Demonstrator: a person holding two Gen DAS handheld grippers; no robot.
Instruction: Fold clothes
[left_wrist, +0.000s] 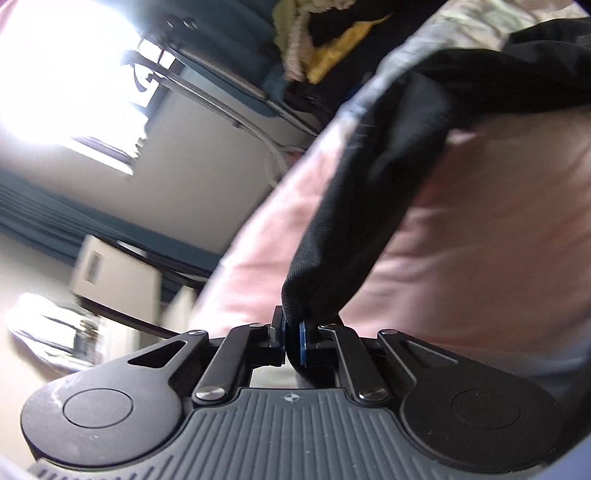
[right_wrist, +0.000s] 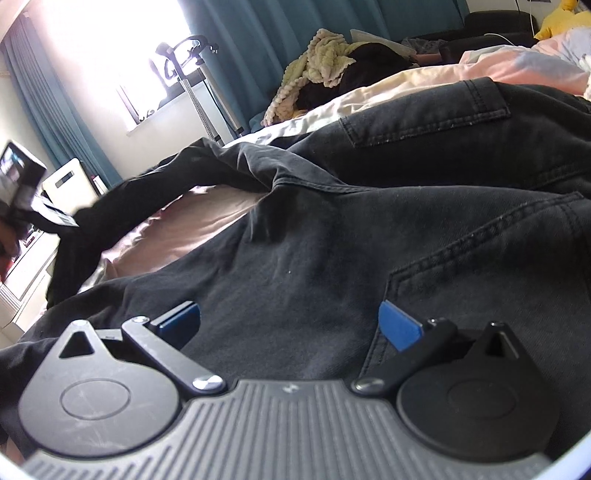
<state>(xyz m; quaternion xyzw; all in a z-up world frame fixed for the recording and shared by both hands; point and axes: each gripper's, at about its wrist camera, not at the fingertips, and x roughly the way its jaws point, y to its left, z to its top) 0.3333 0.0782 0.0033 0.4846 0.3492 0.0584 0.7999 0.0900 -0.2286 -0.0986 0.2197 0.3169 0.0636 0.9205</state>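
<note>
The black jeans (right_wrist: 369, 229) lie spread across the pink bedsheet (right_wrist: 192, 225), back pockets up, one leg end lifted off toward the left. The left gripper (left_wrist: 291, 332) is clenched tight on that leg's hem, the cloth (left_wrist: 369, 184) pinched between its blue pads (left_wrist: 302, 341). The right gripper (right_wrist: 290, 325) is released, jaws spread wide, low over the seat of the jeans beside a pocket seam.

The left wrist camera is sitting just behind its fingers (left_wrist: 277, 334), tilted sideways, looking close along the black trousers (left_wrist: 369, 177) across the pink bedding (left_wrist: 480, 229). The right wrist camera is skimming low over the same trousers (right_wrist: 332, 240), facing the curtained window (right_wrist: 110, 44) beyond its fingertips (right_wrist: 400, 330)
</note>
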